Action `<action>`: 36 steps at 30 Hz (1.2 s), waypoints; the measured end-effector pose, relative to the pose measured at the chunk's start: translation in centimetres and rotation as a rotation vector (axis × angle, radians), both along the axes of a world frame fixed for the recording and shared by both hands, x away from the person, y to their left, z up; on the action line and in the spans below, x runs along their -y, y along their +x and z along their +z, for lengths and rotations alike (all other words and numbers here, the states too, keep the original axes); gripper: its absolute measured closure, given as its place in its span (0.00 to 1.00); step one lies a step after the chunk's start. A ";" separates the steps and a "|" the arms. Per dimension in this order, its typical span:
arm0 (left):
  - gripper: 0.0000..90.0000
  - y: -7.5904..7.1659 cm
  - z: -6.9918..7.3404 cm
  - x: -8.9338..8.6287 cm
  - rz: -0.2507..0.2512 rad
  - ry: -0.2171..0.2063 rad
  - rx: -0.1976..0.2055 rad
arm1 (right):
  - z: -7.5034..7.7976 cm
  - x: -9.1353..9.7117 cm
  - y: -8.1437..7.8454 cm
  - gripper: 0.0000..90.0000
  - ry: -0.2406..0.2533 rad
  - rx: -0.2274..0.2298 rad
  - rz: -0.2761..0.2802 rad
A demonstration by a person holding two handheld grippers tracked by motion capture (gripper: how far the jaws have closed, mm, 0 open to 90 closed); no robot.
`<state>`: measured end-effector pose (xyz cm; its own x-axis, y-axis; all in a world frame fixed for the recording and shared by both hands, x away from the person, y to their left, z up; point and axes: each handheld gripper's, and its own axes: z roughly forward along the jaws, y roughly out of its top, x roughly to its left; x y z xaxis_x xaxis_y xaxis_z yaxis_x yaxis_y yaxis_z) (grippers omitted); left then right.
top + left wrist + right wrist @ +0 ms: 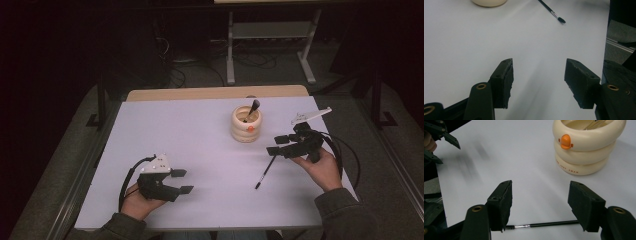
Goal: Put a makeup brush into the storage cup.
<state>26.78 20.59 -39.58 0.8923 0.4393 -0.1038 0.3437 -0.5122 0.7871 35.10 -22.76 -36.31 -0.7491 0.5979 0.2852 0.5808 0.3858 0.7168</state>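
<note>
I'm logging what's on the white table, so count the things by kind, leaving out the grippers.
Cream ringed holder with an orange knob: 1
Slim black brush lying on the table: 1
Dark-handled brush standing in the holder: 1
White flat bracket-like piece at the far right: 1
Total: 4

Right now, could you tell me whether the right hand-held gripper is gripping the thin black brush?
No, the brush lies flat on the table between the open jaws of the right hand-held gripper, and neither pad presses on it.
</note>
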 end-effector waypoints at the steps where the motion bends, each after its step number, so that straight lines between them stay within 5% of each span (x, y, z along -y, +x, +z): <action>1: 0.44 0.0 0.0 0.0 0.001 0.002 -0.004 | 0.0 0.0 0.0 0.39 -0.002 0.001 0.002; 16: 0.44 0.1 0.0 0.1 -0.004 -0.002 -0.002 | -0.3 -0.4 0.0 0.41 -0.043 0.039 0.092; 20: 0.44 0.0 0.0 0.0 -0.001 0.001 -0.004 | 0.3 -0.5 0.3 0.44 -0.078 0.027 0.124; 25: 0.44 0.0 0.3 -0.1 0.000 -0.002 0.000 | 0.3 -0.8 1.1 0.34 -0.151 0.011 0.188; 36: 0.44 0.1 0.3 -0.3 0.000 -0.002 -0.001 | -2.4 -2.2 2.7 0.39 -0.293 0.024 0.299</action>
